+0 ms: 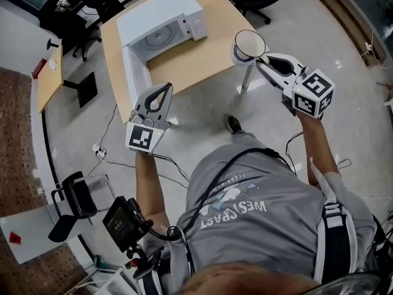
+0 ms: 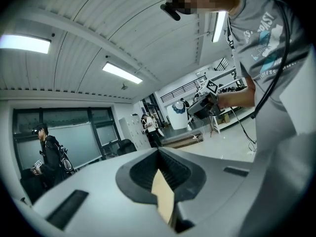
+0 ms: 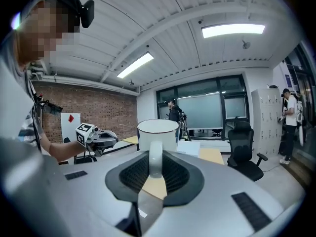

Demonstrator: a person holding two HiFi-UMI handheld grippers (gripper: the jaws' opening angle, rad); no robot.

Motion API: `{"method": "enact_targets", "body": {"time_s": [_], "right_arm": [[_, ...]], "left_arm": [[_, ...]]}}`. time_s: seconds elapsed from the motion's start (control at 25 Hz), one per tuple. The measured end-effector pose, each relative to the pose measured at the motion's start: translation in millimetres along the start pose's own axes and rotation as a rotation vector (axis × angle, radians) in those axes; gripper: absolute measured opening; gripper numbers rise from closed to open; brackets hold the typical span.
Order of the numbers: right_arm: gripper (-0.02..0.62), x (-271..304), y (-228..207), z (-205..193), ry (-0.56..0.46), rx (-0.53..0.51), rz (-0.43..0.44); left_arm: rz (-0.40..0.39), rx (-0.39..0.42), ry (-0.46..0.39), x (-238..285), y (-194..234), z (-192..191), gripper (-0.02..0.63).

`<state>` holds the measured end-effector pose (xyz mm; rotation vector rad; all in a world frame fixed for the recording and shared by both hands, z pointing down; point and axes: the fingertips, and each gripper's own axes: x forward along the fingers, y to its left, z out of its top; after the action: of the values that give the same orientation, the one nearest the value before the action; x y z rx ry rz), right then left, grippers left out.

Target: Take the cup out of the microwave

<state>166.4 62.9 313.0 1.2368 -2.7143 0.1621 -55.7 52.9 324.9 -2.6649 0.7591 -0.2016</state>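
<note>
R gripper (image 1: 265,59) pinched the cup (image 1: 249,44) by its handle, cup upright just ahead of the jaws, off the table (image 1: 202,57) edge, well apart from the open microwave (image 1: 161,23). L gripper (image 1: 166,88) pressed together, empty. Only the right gripper view showed the handle between the pads; head view didn't.

I'm standing in a bright office.
Strip lights (image 3: 232,30) are glowing overhead, a brick wall (image 3: 98,112) is meeting dark windows (image 3: 207,107), and a black office chair (image 3: 244,154) is sitting nearby.
</note>
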Motion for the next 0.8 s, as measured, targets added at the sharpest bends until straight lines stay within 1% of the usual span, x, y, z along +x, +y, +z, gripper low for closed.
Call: {"method": "enact_targets", "body": {"time_s": [0.12, 0.28, 0.4, 0.44, 0.56, 0.64, 0.72, 0.8], "right_arm": [[0.07, 15, -40, 3, 0.012, 0.008, -0.001], [0.069, 30, -76, 12, 0.022, 0.015, -0.008], [0.069, 52, -98, 14, 0.034, 0.023, 0.004], [0.07, 60, -104, 13, 0.043, 0.028, 0.018], [0.069, 78, -131, 14, 0.058, 0.048, 0.046], [0.07, 84, -156, 18, 0.053, 0.059, 0.046], [0.07, 95, -181, 17, 0.052, 0.073, 0.03], [0.07, 119, -194, 15, 0.054, 0.086, 0.021]], "left_arm": [[0.011, -0.024, 0.011, 32, 16, -9, 0.043], [0.007, -0.042, 0.043, 59, 33, -24, 0.043], [0.032, -0.072, 0.055, 72, 51, -36, 0.043], [0.043, -0.08, 0.078, 74, 56, -42, 0.043], [0.056, -0.108, 0.203, 88, 68, -65, 0.043], [0.055, -0.135, 0.246, 109, 74, -71, 0.043], [0.045, -0.14, 0.242, 131, 82, -76, 0.043], [0.03, -0.127, 0.231, 140, 97, -87, 0.043]]}}
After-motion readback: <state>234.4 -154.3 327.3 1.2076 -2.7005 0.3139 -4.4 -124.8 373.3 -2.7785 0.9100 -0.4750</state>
